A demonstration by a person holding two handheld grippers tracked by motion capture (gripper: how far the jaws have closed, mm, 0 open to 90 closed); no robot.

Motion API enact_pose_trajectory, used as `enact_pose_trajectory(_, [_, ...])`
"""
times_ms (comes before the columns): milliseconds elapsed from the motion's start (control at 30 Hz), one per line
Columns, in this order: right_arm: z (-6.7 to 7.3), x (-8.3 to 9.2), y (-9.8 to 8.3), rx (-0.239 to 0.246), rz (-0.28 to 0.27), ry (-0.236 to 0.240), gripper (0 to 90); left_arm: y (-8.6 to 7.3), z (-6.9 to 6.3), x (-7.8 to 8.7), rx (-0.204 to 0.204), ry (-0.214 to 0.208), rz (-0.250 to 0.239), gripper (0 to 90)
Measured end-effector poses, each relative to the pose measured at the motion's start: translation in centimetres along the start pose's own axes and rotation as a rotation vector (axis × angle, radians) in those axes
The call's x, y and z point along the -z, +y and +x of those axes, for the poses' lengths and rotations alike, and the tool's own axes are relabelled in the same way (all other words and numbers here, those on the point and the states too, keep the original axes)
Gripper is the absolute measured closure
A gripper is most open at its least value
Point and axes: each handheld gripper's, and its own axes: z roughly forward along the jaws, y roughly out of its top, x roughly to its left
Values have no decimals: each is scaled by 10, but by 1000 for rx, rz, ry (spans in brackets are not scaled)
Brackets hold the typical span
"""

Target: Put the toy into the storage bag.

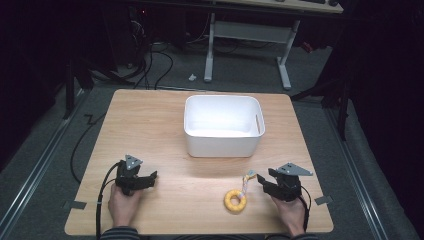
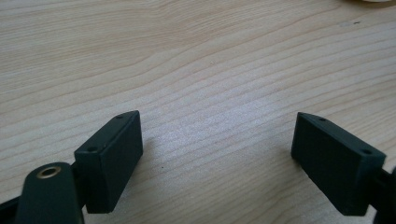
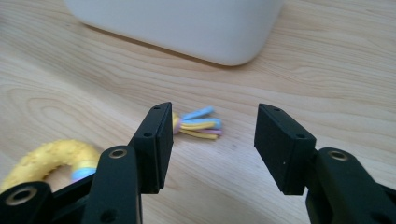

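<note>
A yellow ring toy (image 1: pixel 235 201) lies on the wooden table near the front right, and a cord leads from it to a tassel of coloured strips (image 1: pixel 248 176). My right gripper (image 1: pixel 265 179) hovers just right of the tassel, jaws apart. In the right gripper view the tassel (image 3: pixel 201 123) lies on the wood just beyond the left jaw's tip. The yellow ring (image 3: pixel 51 156) is at lower left, and nothing is between the right gripper's (image 3: pixel 211 140) pads. My left gripper (image 1: pixel 149 179) rests at the front left, open. The left gripper (image 2: pixel 217 135) has bare wood between its jaws.
A white plastic bin (image 1: pixel 222 145) stands at the table's middle back, empty inside; its near wall (image 3: pixel 187 28) is close ahead in the right gripper view. Beyond the table are a floor with cables and a desk frame (image 1: pixel 247 37).
</note>
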Motion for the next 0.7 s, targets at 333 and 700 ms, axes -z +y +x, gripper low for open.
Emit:
enact_pose_trajectory(333, [23, -9, 7, 66, 32, 80, 478, 0, 0, 0, 2, -1, 1, 170])
enact_pose_trajectory(700, [34, -16, 1, 90, 71, 128, 481, 0, 1, 0, 5, 1, -1, 171])
